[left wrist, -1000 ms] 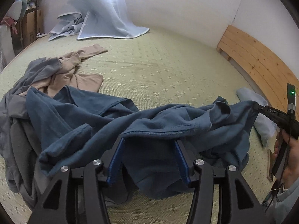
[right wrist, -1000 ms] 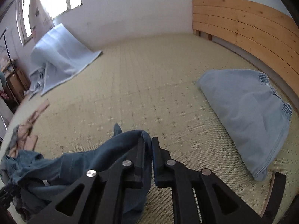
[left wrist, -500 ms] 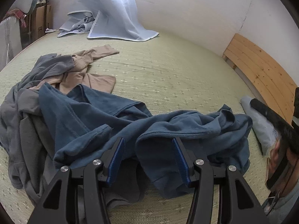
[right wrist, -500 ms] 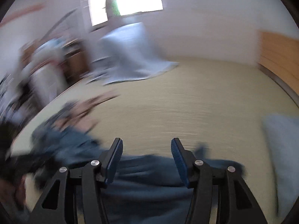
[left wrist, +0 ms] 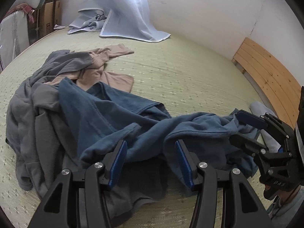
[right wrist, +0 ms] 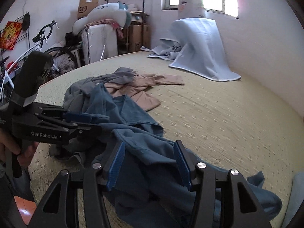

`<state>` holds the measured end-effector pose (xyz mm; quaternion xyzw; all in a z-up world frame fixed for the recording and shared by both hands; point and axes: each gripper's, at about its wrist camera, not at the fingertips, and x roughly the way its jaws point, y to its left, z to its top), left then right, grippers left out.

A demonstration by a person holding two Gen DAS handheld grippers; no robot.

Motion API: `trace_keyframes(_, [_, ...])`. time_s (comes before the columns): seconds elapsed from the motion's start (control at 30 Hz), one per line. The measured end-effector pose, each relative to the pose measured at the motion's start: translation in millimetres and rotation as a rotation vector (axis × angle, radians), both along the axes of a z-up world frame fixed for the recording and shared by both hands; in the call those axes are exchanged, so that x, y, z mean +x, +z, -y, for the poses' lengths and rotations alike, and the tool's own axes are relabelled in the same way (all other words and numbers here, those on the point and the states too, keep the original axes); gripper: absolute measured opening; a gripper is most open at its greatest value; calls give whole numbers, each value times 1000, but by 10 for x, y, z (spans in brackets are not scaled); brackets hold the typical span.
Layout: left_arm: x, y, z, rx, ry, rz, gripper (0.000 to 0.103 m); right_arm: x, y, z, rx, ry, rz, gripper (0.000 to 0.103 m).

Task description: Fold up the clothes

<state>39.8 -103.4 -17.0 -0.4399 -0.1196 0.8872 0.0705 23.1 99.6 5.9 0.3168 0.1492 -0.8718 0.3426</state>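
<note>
The blue shirt (left wrist: 117, 117) lies crumpled & twisted on the bed (left wrist: 180, 72), stretched in a long rope from the lower left to the right of the left wrist view. It is dark blue, soft, w/ lots of folds and a seam showing. A grey garment (left wrist: 38, 114) is bunched under it on the left side, and a tan garment (left wrist: 98, 72) lies partly tucked in behind both, toward the middle left. The left gripper (left wrist: 151, 161) has its fingers wide apart, w/ blue cloth between them but not pinched. The right gripper (right wrist: 148, 161) is also spread wide, holding nothing, over the shirt at the bottom of its view. A light blue blanket (left wrist: 129, 13) is draped at the top of the frame, and a wooden headboard (left wrist: 269, 76) runs along the right.
</note>
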Motion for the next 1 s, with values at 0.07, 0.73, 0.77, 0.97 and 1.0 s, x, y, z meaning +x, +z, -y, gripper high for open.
trace_keyframes(0.07, [8, 0, 50, 6, 6, 3, 57, -5, -28, 79, 17, 20, -2, 55])
trace_keyframes(0.73, [5, -14, 93, 23, 8, 10, 57, -16, -217, 297, 185, -18, -53, 12])
trace_keyframes(0.77, [5, -14, 80, 23, 5, 10, 57, -24, -195, 269, 182, -30, -59, 12])
trace_keyframes(0.97, [-1, -7, -47, 33, -44, 6, 57, -134, -19, -49, 110, -134, -79, 10])
trace_keyframes(1.0, [1, 0, -76, 40, -60, 3, 57, -154, 10, -113, 99, -153, -79, 10])
